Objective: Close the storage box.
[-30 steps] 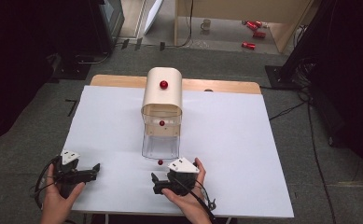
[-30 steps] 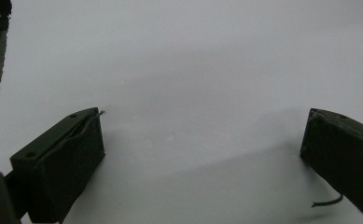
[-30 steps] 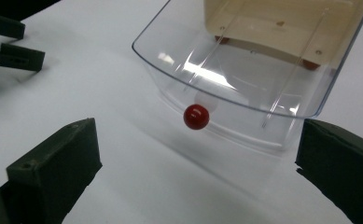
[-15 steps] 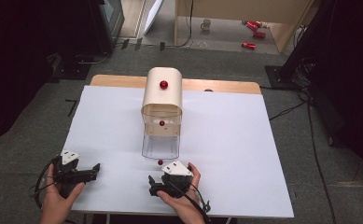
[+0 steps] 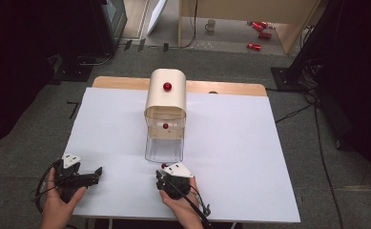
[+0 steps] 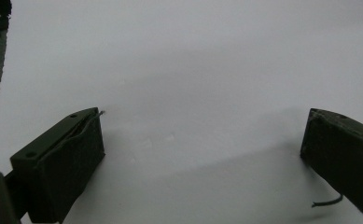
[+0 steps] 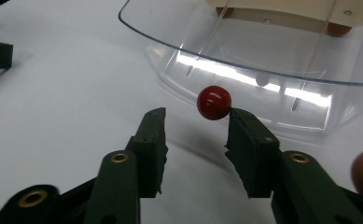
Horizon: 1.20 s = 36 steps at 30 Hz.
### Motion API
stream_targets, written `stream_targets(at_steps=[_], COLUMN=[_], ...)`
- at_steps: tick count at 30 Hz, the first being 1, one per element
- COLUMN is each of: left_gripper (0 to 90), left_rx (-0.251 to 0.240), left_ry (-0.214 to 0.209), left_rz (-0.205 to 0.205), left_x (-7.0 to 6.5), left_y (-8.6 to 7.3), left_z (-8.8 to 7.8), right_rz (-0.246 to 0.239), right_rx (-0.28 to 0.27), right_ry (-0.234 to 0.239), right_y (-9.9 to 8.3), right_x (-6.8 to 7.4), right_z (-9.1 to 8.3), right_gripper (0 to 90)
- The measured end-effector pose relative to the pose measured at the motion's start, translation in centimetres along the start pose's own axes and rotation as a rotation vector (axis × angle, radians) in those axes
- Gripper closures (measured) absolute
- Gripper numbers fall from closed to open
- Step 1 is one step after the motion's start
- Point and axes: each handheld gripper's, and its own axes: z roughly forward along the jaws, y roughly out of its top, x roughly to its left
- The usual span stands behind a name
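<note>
Lower centre of the high view, the right gripper point(image 5: 163, 175) sits low on the white counter point(image 5: 250, 143), nose pointed up the frame at the clear plastic drawer point(image 5: 164, 149). That drawer is pulled out of the cream rounded box point(image 5: 166, 95) in the middle of the frame, and its front carries a small red knob point(image 7: 214, 102).

In the right gripper view, the knob hangs at centre frame, just above and ahead of the fingertips. The fingers point(image 7: 152, 140) have just been closing in, yet a clear gap stands between them with nothing inside it. The knob looks to be brushing the tip of the finger on the picture's right, though I can't tell for sure that they touch. So no grasp yet: narrowed but still released.

Over at the lower left of the high view, the left gripper point(image 5: 98, 171) rests on the counter's near edge, well apart from the drawer. Its own view shows its fingers point(image 6: 72, 163) spread wide, with bare white counter between them.
</note>
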Motion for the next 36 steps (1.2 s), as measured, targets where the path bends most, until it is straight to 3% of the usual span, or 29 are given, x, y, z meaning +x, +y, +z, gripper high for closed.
stream_targets(at_steps=[5, 14, 20, 36], left_gripper=[0.0, 0.0, 0.0, 0.0], left_rx=[0.0, 0.0, 0.0, 0.0], left_ry=[0.0, 0.0, 0.0, 0.0], left_rz=[0.0, 0.0, 0.0, 0.0], left_x=[0.0, 0.0, 0.0, 0.0], left_y=[0.0, 0.0, 0.0, 0.0], left_z=[0.0, 0.0, 0.0, 0.0], right_rz=[0.031, 0.024, 0.028, 0.027], right_rx=[-0.015, -0.012, -0.041, -0.074], right_ry=[-0.006, -0.034, -0.032, -0.038], right_y=[0.2, 0.1, 0.3, 2.1], right_x=[-0.4, -0.2, -0.1, -0.6], right_z=[0.0, 0.2, -0.1, -0.5], right_gripper=[71.4, 74.1, 75.3, 75.4])
